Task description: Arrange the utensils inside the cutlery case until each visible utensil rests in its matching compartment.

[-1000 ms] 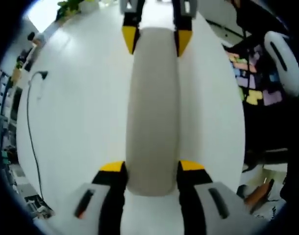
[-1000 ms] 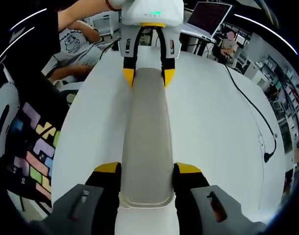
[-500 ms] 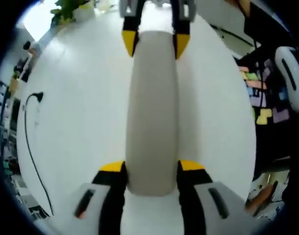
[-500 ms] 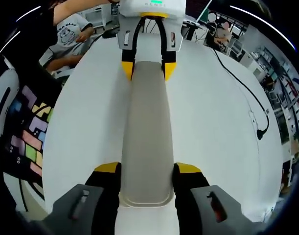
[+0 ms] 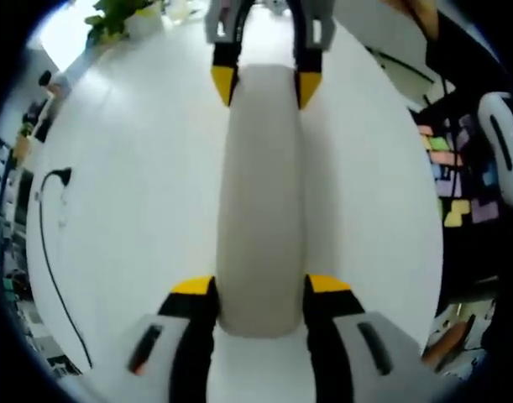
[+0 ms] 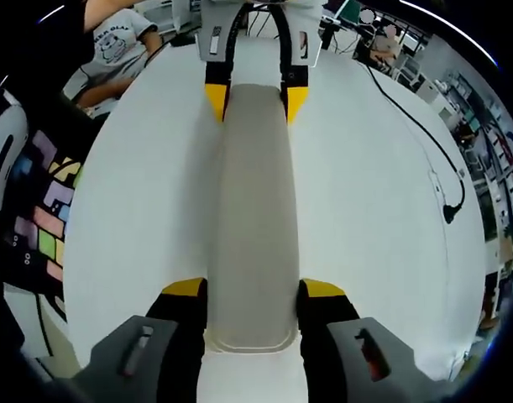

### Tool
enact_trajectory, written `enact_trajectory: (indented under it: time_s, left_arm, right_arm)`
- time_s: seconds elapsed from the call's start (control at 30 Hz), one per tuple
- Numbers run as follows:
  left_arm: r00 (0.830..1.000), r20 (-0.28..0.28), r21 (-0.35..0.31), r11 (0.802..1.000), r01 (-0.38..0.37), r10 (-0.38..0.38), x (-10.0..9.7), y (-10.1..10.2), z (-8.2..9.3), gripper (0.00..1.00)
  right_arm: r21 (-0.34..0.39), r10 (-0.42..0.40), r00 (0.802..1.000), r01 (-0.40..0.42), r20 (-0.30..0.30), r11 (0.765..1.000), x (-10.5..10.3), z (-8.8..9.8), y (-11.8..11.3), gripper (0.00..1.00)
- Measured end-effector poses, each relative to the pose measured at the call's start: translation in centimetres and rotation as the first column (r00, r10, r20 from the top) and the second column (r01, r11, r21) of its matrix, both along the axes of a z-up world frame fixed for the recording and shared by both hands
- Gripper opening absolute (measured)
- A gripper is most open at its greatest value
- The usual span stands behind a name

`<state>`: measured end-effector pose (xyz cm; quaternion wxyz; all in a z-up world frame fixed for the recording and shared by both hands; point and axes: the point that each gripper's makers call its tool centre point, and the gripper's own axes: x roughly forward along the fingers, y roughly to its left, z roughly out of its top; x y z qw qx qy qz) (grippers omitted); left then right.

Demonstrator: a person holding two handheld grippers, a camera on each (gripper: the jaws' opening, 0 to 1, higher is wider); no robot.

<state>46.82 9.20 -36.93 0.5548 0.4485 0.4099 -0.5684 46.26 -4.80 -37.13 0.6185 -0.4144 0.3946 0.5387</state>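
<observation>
A long, pale grey cutlery case [image 5: 260, 193] lies lengthwise over the white table [image 5: 138, 185], closed side showing, with no utensils visible. In the left gripper view, my left gripper [image 5: 260, 285] is shut on the near end of the case, its yellow-tipped jaws pressing both long sides. My right gripper [image 5: 262, 84] clamps the far end. In the right gripper view the same case [image 6: 252, 210] runs from my right gripper [image 6: 252, 288], shut on its near end, to my left gripper [image 6: 252, 99] at the far end.
A black cable [image 5: 50, 243] trails along the table's left side, also seen as the cable [image 6: 441, 185] in the right gripper view. A colourful puzzle mat [image 6: 46, 210] lies on the floor beside the table. A person in a printed shirt [image 6: 113, 50] sits beyond the far corner.
Both cameras have shifted a little over the table with the case. Both grippers keep the same hold on the case's ends.
</observation>
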Motion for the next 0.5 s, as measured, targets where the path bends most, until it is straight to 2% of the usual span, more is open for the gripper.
enact_trajectory:
  time_s: [0.37,0.5]
  left_arm:
    - [1.000,-0.009,0.019,1.000,0.006,-0.006,-0.1,-0.5,-1.0,0.43]
    - [1.000,-0.013,0.031,0.999,0.009,-0.008,0.0,-0.5,-1.2,0.43]
  right_arm:
    - [-0.049,-0.025,0.999,0.023,-0.040,0.999,-0.4,-0.9,-0.7,0.43]
    - [-0.046,-0.042,0.998,0.039,-0.057,0.998,-0.6,-1.0,-0.9,0.43]
